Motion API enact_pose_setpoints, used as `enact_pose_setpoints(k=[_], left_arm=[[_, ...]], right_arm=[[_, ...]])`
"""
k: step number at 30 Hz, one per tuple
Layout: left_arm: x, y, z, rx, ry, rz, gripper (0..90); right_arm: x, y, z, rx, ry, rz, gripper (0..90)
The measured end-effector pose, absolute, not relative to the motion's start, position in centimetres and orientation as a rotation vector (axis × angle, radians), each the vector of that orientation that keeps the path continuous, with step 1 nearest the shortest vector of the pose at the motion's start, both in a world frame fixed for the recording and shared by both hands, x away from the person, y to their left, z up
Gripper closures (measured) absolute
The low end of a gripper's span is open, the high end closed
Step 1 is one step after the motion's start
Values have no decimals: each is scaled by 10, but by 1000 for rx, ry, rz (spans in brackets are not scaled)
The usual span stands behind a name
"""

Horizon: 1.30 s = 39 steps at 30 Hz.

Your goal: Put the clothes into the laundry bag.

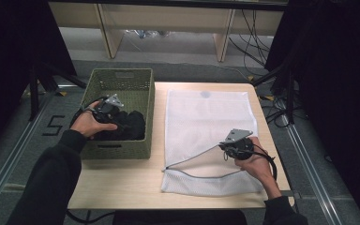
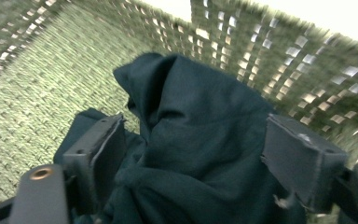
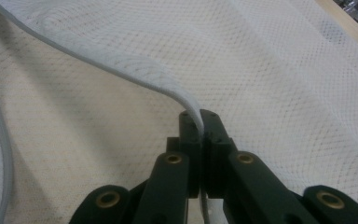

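A dark cloth (image 1: 132, 124) lies bunched in the green woven basket (image 1: 122, 73) on the left of the table. My left gripper (image 1: 121, 123) reaches into the basket. In the left gripper view its jaws stand wide apart, left gripper (image 2: 200, 154) open, with a hump of the dark cloth (image 2: 196, 116) between the pads. A white mesh laundry bag (image 1: 206, 117) lies flat on the table's right half. My right gripper (image 1: 224, 149) is shut on the bag's grey-edged rim (image 3: 121, 63) and holds the mouth lifted; right gripper (image 3: 199, 116) pinches that edge between its tips.
The wooden table (image 1: 122, 183) has bare room in front of the basket and the bag. The basket's mesh walls (image 2: 270, 60) close in around my left gripper. Cables and black stands crowd the floor to the right of the table (image 1: 281, 108).
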<state>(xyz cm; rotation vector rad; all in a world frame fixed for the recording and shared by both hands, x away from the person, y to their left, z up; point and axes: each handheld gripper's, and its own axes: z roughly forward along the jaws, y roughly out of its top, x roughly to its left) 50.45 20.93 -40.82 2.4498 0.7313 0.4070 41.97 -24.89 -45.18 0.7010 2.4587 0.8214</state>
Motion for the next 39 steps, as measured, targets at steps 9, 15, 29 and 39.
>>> enact_pose_setpoints(k=[9, 15, 29, 39], left_arm=[[534, 204, -435, 2650, 821, 351, 656], [553, 219, -442, 2428, 1159, 599, 742], [540, 242, -426, 2271, 1196, 376, 250], [550, 226, -452, 2395, 1111, 257, 107]], right_arm=[[421, -251, -452, 687, 2459, 816, 892], [421, -252, -453, 678, 2465, 814, 892], [420, -250, -454, 692, 2472, 805, 890], [420, -248, -457, 685, 2480, 780, 888]])
